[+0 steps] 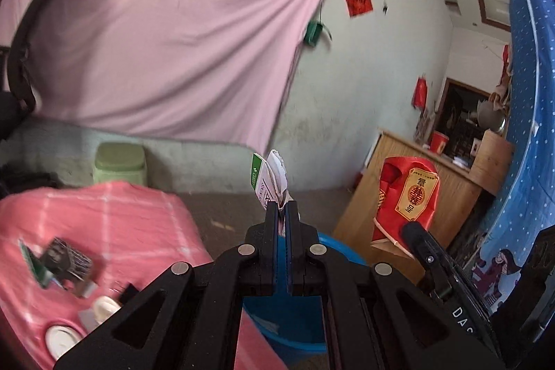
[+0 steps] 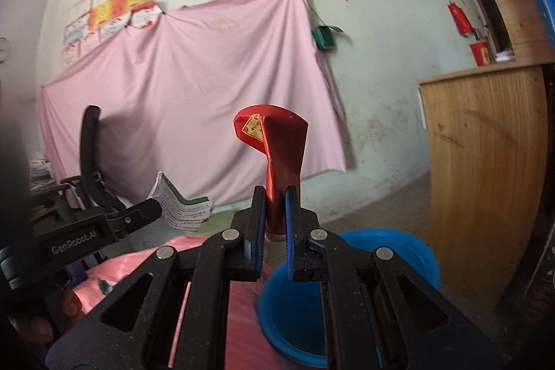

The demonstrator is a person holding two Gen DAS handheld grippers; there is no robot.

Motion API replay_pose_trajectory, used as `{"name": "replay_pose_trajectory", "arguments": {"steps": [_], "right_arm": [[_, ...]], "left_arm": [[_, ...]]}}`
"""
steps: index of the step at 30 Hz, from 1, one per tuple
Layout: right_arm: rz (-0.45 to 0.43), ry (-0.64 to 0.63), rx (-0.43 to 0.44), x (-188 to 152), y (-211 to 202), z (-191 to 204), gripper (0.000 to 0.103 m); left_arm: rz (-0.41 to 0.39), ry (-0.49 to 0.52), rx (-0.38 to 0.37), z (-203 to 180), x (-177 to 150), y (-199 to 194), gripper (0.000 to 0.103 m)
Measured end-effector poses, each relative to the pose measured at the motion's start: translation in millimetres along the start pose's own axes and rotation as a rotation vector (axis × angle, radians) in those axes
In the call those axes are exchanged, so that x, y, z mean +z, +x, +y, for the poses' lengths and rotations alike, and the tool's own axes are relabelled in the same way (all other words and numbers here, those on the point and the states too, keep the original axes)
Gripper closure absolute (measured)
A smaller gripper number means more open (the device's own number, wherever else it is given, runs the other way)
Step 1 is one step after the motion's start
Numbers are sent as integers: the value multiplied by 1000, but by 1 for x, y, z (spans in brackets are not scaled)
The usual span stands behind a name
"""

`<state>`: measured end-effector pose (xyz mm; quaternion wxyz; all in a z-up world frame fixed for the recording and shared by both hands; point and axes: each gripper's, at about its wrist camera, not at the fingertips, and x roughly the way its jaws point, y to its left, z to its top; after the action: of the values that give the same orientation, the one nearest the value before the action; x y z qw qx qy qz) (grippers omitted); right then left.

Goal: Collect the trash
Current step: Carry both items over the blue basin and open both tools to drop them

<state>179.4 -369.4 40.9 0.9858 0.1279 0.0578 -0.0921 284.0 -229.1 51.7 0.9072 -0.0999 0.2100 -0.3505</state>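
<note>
1. left gripper [image 1: 281,207]: jaws clenched on a folded green-and-white paper carton [image 1: 269,177], held above the blue bin [image 1: 298,332].
2. right gripper [image 2: 275,196]: jaws clamped on a crumpled red packet [image 2: 277,155], beside the same bin [image 2: 350,293].
3. pink checked cloth [image 1: 114,224], left: small scraps remain.
4. pink sheet [image 2: 194,85] on the far wall.

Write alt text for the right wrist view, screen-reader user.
The right claw is shut on a crumpled red packet, held up above a blue bucket on the floor. At left, the left claw holds a folded green and white paper carton over a pink cloth; a pink sheet hangs on the wall.
</note>
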Motion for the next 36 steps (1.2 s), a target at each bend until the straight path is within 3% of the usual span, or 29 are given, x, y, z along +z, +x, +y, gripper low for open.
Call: {"name": "replay_pose_trajectory", "arguments": {"steps": [6, 10, 18, 20, 24, 29, 35, 36], "right_arm": [[125, 61, -63, -16, 23, -29, 76], [213, 114, -89, -31, 37, -45, 75], [276, 157, -100, -43, 50, -56, 72], [284, 166, -108, -44, 52, -58, 71], [293, 191, -127, -45, 54, -63, 61], [272, 199, -135, -42, 50, -65, 46], [229, 174, -104, -36, 45, -55, 27], [219, 166, -96, -34, 44, -52, 19]], "left_arm": [[154, -109, -23, 5, -9, 43, 101], [231, -108, -1, 6, -10, 64, 101], [357, -123, 14, 7, -30, 96, 101], [387, -112, 35, 7, -32, 101, 96], [386, -103, 38, 9, -38, 102, 69], [345, -64, 76, 13, -34, 90, 66], [267, -44, 123, 25, -28, 59, 52], [255, -42, 129, 27, -27, 54, 49]]}}
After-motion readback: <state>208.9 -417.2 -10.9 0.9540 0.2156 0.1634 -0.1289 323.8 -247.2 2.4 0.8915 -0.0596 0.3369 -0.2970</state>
